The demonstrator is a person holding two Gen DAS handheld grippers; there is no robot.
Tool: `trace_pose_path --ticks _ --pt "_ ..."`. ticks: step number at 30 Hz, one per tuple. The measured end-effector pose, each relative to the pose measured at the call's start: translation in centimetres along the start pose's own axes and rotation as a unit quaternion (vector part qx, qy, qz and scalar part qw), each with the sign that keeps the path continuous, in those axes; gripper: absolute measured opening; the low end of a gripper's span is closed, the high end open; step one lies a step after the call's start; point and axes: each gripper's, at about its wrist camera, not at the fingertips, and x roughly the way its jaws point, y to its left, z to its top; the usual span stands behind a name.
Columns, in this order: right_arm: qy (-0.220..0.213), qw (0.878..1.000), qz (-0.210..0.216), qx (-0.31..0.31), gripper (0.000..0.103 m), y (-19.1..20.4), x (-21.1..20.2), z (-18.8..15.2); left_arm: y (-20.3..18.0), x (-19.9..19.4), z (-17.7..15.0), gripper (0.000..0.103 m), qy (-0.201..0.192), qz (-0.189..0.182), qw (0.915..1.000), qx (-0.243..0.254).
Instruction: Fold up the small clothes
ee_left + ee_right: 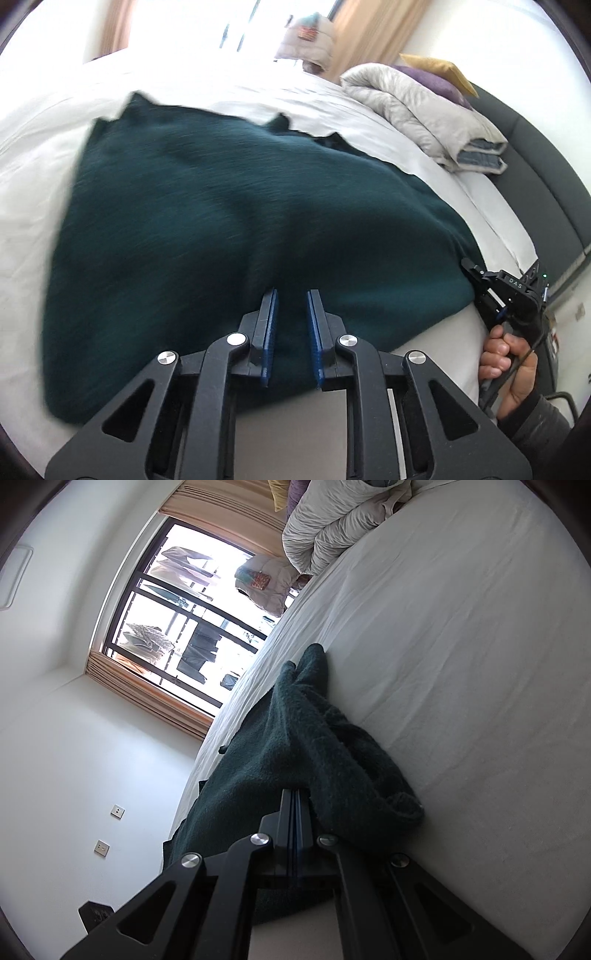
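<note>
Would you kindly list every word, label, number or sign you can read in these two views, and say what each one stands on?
"DAS": pale letters on the black body of the right gripper, seen in the left wrist view; the first letter is not sure.
Sticker on the wall beside the person's hand: too small and blurred to read.
Wall sockets in the right wrist view: no readable marking.
Dark green garment: no label showing.
</note>
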Motion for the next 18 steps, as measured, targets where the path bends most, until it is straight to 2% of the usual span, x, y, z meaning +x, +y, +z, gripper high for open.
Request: trace_pose_path --ticks 2,4,7,10,14,18 --pt "0.000 1.000 0.000 0.000 0.000 -0.1 0.0 0.0 0.7 -1.3 -0.7 0.017 -0.006 -0.001 1.0000 0.000" --pt "0.000 1.000 0.000 0.000 0.000 0.1 0.0 0.0 1.8 -2.4 -1.4 0.017 -0.012 0.018 0.9997 -0.008" --pt "0.000 1.000 0.000 0.000 0.000 -0.1 0.1 0.1 4.7 -4.2 -2.3 0.012 -0.018 0.006 0.9985 -0.051" --pt "-0.001 1.000 0.001 0.000 0.000 -0.1 0.0 0.1 6.5 -5.4 -2.6 0.011 -0.024 0.006 0.9968 -0.077" --pt "-0.001 1.000 0.001 0.000 0.000 -0.1 0.1 0.1 5.6 -7.4 -2.5 0.011 -0.037 0.038 0.9966 -0.062" --pt "-0.002 1.000 0.004 0.001 0.000 -0.1 0.1 0.4 4.0 -8.5 -0.2 0.011 -0.062 0.030 0.9965 -0.048"
